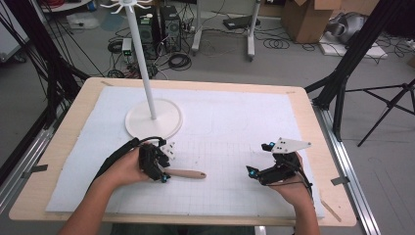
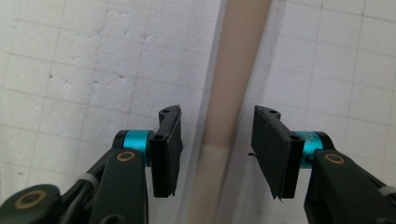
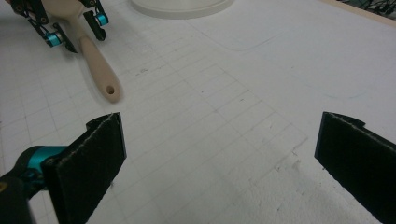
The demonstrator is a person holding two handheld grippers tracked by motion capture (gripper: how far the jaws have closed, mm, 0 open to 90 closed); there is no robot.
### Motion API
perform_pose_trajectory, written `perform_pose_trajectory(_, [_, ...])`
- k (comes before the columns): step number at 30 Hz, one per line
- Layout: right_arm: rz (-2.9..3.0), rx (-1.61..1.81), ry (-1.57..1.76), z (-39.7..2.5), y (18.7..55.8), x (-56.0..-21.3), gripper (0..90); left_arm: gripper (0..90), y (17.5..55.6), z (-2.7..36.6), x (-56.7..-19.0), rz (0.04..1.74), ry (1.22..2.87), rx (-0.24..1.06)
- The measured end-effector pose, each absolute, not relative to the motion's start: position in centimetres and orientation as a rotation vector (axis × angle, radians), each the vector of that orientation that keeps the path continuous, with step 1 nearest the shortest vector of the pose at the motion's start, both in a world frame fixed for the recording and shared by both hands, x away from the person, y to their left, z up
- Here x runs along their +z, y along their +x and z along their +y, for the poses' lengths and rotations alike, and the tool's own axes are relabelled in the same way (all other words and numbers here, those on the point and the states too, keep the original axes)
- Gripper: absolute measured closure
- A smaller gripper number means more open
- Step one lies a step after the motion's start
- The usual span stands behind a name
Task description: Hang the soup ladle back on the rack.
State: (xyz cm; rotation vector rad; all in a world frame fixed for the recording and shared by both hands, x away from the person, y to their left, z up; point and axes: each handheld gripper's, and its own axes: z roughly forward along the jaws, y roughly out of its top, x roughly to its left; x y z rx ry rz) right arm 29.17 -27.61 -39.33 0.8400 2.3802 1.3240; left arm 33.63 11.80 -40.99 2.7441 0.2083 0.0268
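White gridded foam (image 1: 235,147) covers the table; left gripper (image 1: 164,177) fingers straddle the spatula handle (image 1: 188,174) unclosed, right gripper (image 1: 250,172) gapes.

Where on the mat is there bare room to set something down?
Bare mat lies between the stand base and the right gripper, and along the far right. Crowded at near left: the left gripper straddles the wooden handle.

Open white mat (image 1: 235,132) lies between the left claw (image 1: 164,177) and the right claw (image 1: 250,172), crossed partway by the beige handle (image 1: 188,174) lying flat. Behind the left claw, the white stand's round base (image 1: 169,122) and its upright pole (image 1: 142,58) block the way. The worktop's right half offers free passage.
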Motion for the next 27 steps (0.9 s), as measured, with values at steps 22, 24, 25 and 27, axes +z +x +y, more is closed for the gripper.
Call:
perform_pose_trajectory(22, [2.382, 1.304, 0.837, -27.56, 29.16, -39.37, 1.0, 70.5, 33.67, 11.74, -40.79, 0.232, 2.783, -0.001])
perform_pose_trajectory(24, [2.379, 1.307, 0.834, -27.53, 29.14, -39.36, 1.3, 70.9, 33.66, 11.74, -40.78, 0.217, 2.784, 0.003])
perform_pose_trajectory(25, [2.379, 1.307, 0.838, -27.54, 29.1, -39.35, 1.3, 71.2, 33.66, 11.74, -40.75, 0.205, 2.789, 0.008])
perform_pose_trajectory(27, [2.376, 1.307, 0.839, -27.56, 29.12, -39.36, 1.4, 71.7, 33.54, 11.75, -40.74, 0.187, 2.79, 0.022])
